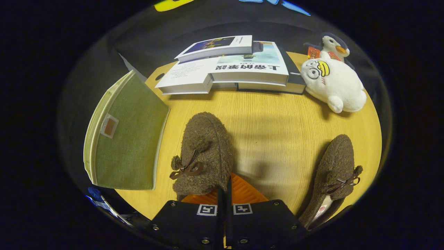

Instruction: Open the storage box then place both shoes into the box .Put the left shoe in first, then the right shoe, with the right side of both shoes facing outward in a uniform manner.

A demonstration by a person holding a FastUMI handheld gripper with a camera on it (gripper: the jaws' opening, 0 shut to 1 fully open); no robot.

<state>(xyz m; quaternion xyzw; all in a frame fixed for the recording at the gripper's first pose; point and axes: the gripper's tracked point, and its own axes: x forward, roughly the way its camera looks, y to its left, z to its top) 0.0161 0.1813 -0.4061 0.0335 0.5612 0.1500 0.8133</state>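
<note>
shoes first: one fuzzy brown slipper (204,152) sits right at the gripper (224,194), its heel edge pinched between the two fingers, which look nearly closed on it. using that slipper as the anchor, the second brown slipper (334,175) lies well off to its right on the round wooden table (277,121), toe pointing away. green fabric storage box (126,139) stands just left of it, lid shut. beyond it sits a pile of books (236,67), and further right of those a white plush seal (333,83) with a penguin plush (333,45) behind.
</note>
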